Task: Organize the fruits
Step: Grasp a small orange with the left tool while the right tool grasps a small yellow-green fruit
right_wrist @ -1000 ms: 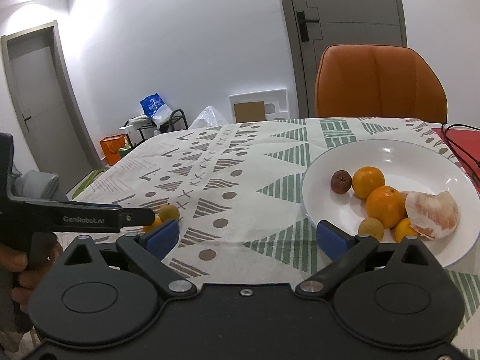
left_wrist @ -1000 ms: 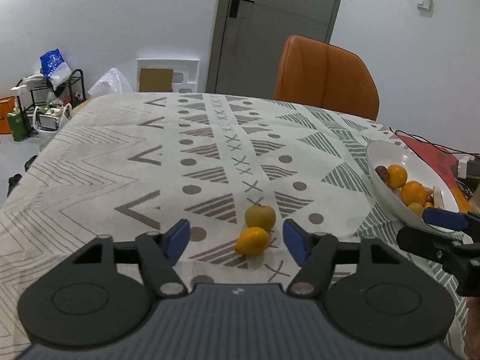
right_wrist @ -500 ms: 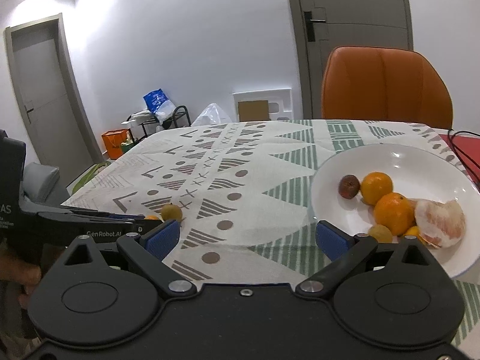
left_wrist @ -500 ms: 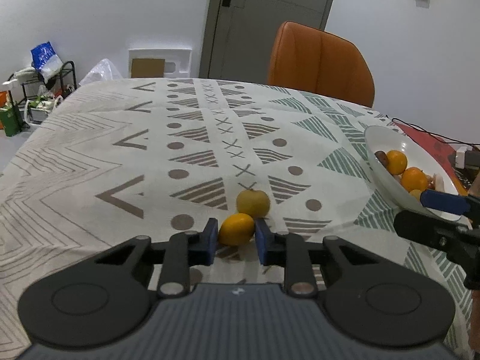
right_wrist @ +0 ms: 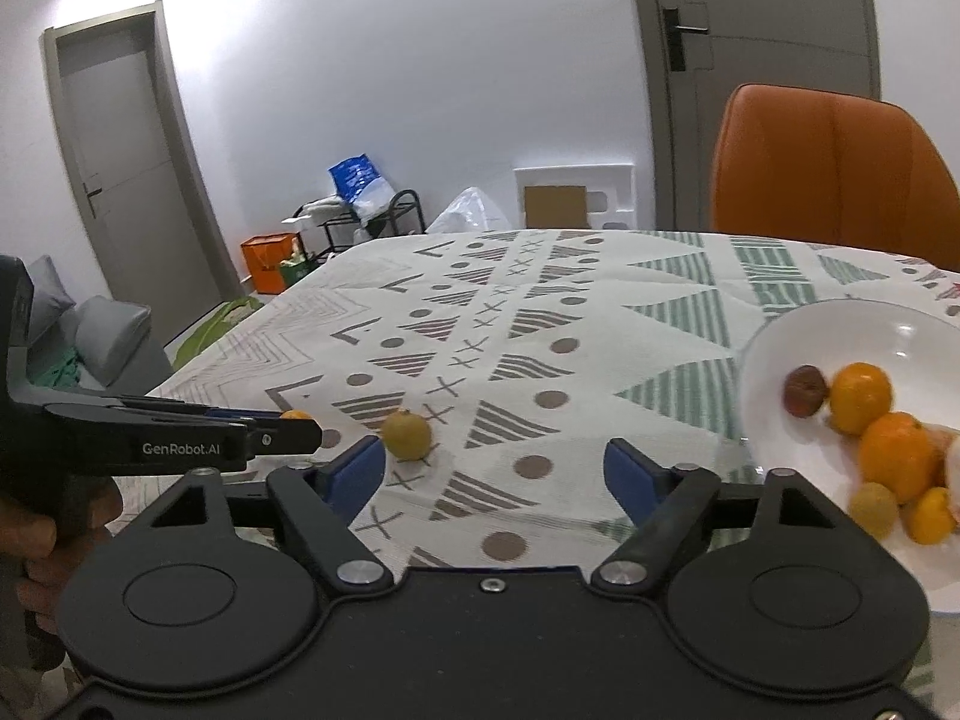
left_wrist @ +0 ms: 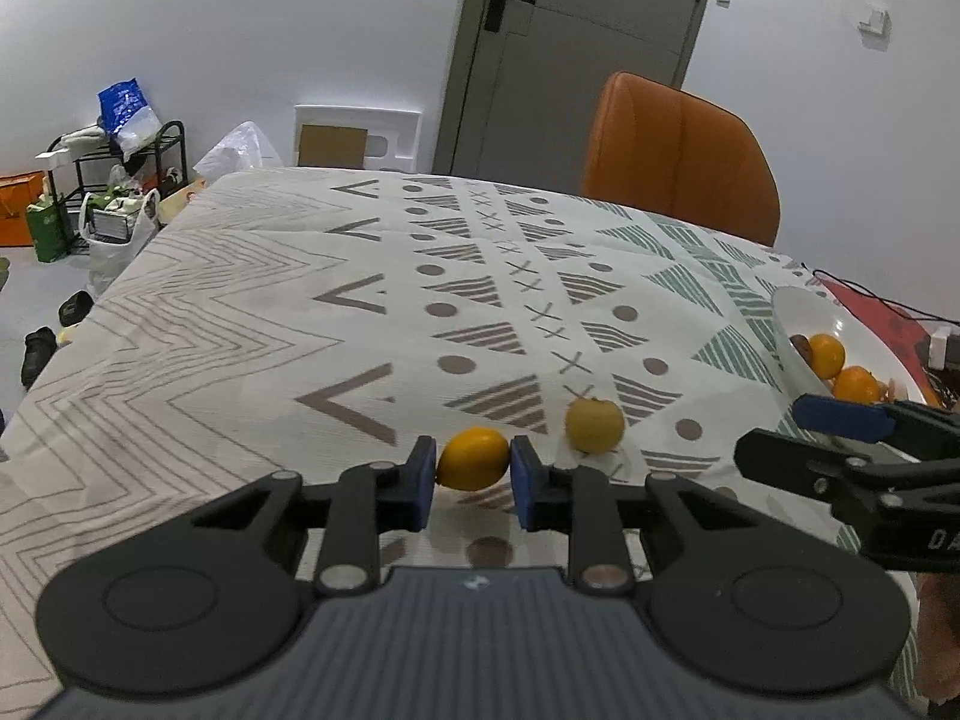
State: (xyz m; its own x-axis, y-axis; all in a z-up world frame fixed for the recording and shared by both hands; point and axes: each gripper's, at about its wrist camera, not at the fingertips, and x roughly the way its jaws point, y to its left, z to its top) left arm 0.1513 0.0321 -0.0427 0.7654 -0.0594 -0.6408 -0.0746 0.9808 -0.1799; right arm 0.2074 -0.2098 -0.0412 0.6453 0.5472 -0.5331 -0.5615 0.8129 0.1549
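Orange (left_wrist: pixel 473 458) clamped in left gripper (left_wrist: pixel 471 477) jaws, underside hidden

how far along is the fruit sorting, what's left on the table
Mostly done: several fruits, oranges among them, already sit in the white bowl. In hand: the left claw is shut on an orange fruit. Left: that fruit goes to the bowl, then the yellow fruit on the tablecloth, the only other loose one in view. The right claw is open and holds nothing.
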